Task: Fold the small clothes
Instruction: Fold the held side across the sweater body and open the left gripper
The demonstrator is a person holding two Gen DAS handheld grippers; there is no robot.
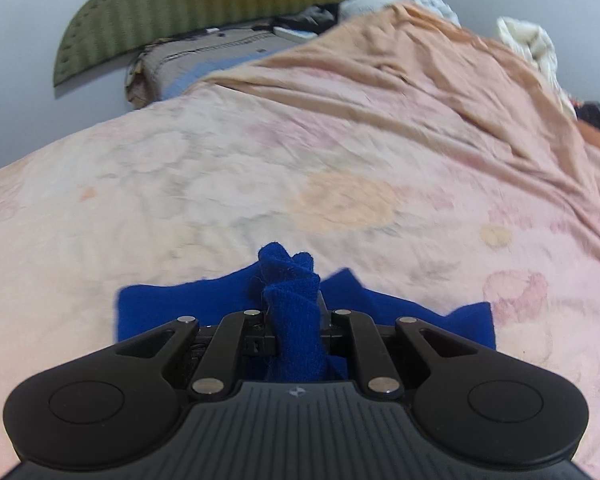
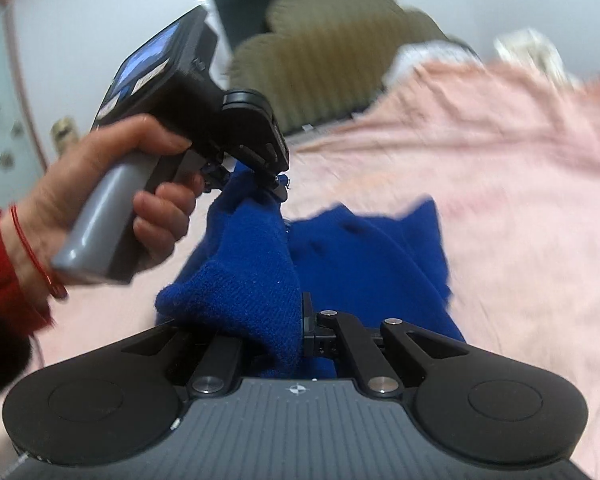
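Note:
A small blue knitted garment lies on the pink floral bedspread. My left gripper is shut on a bunched fold of the blue garment, which rises between its jaws. In the right wrist view my right gripper is shut on another edge of the blue garment and lifts it off the bedspread. The left gripper shows there too, held by a hand, pinching the cloth's far left corner. The rest of the cloth drapes on the bed to the right.
An olive padded headboard stands against the wall. An orange blanket covers the far right of the bed. White bedding and dark items lie near the head. A person's hand with a red sleeve is at the left.

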